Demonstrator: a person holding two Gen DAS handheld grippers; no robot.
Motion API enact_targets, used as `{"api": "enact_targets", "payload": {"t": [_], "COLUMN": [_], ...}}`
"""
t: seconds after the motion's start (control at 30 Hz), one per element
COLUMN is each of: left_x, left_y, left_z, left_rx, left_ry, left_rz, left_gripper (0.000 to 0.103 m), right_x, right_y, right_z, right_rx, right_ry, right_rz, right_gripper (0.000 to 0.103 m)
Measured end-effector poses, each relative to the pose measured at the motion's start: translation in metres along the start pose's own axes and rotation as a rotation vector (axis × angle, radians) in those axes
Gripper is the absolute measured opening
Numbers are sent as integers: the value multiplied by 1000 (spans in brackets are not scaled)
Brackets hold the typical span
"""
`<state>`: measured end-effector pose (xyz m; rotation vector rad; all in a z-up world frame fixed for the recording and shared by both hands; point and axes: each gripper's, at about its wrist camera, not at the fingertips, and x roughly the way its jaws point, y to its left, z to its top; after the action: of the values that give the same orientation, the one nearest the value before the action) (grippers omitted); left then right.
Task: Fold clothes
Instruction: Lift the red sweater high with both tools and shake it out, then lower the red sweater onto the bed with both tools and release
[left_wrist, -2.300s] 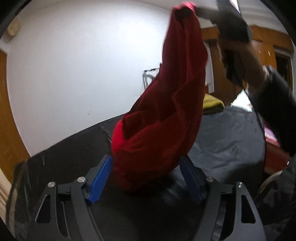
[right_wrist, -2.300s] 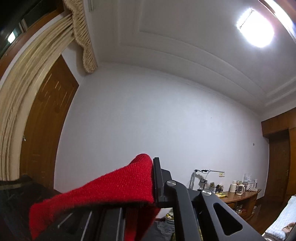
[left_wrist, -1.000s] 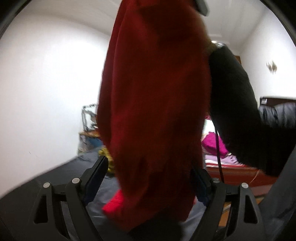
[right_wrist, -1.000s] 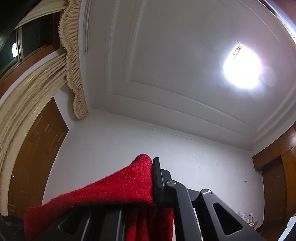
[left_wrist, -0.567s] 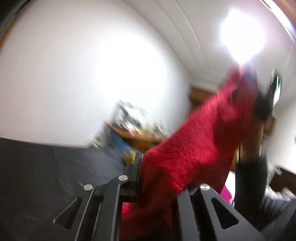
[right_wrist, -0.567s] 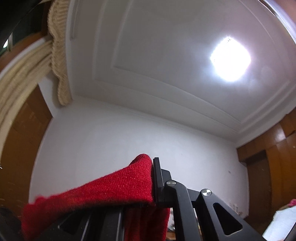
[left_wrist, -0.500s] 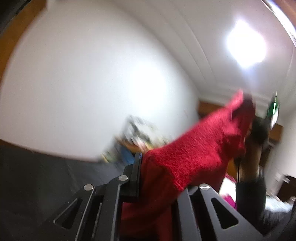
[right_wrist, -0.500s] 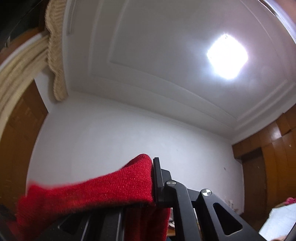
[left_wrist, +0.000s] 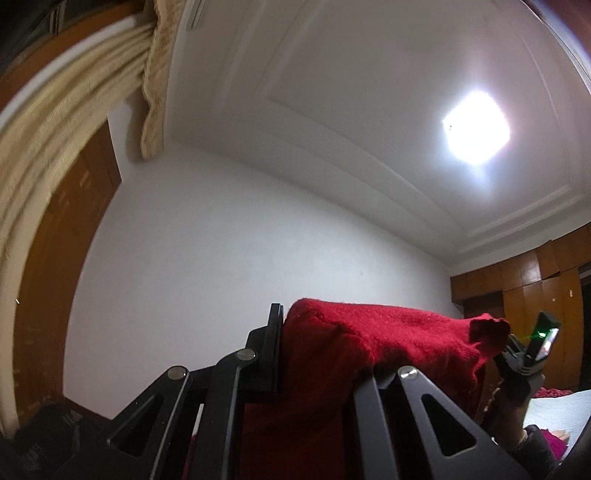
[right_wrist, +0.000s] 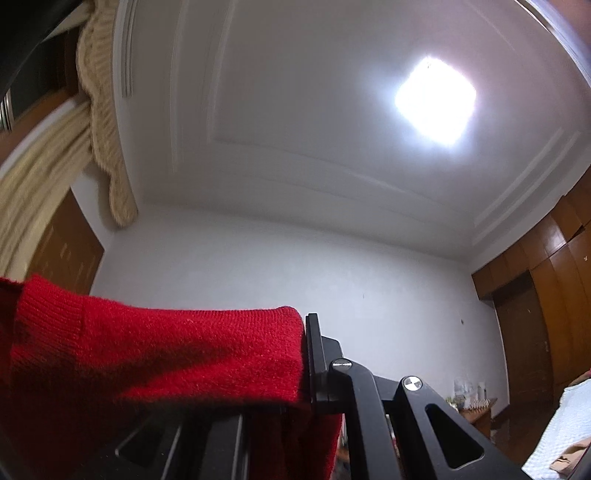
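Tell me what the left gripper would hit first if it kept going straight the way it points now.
Nothing close: the left gripper, shut on the red garment, aims up at the white wall near the ceiling; depth is unclear.

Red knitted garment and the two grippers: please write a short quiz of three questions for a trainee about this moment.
1. True or false: the left gripper is shut on the red knitted garment.
2. Which thing shows at the far end of the red knitted garment in the left wrist view? A) a clothes hanger B) the right gripper C) a table lamp
3. Fill in: in the right wrist view the cloth drapes out of the fingers toward the picture's ____ side.

Key: 1 true. 2 B, it is also shut on the cloth. 3 left.
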<state>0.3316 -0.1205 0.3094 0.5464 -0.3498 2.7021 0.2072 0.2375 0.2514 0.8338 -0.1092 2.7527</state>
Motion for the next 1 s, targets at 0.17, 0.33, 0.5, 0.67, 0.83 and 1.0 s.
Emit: {"api": "enact_targets", "payload": {"t": [0.17,0.33,0.5,0.67,0.83,1.0], "left_x": [-45,-35,25,94,159,205], "left_y": [-3,9,48,90,152,201], "left_z": [31,24,-13,-94,-195,-310], "left_rx": [35,82,102,61,11,25], "left_ry": [-101,-72,108,341,611,903], "left_rz": [57,138,237,325,453,581], "left_gripper": [14,14,15,15,15,15], "right_x": [-41,-46,-1,70,140,179], "right_y": [15,32,67,123,184,236], "right_z": [44,57,29,-51,-172,-310], "right_rx": [-6,-32,-67,-122,-114,-98], "right_ry": [-160,-179,-24,244,591,973], "right_rz": [5,42,86,141,233,358], "right_gripper": [8,8,8,8,8,8]}}
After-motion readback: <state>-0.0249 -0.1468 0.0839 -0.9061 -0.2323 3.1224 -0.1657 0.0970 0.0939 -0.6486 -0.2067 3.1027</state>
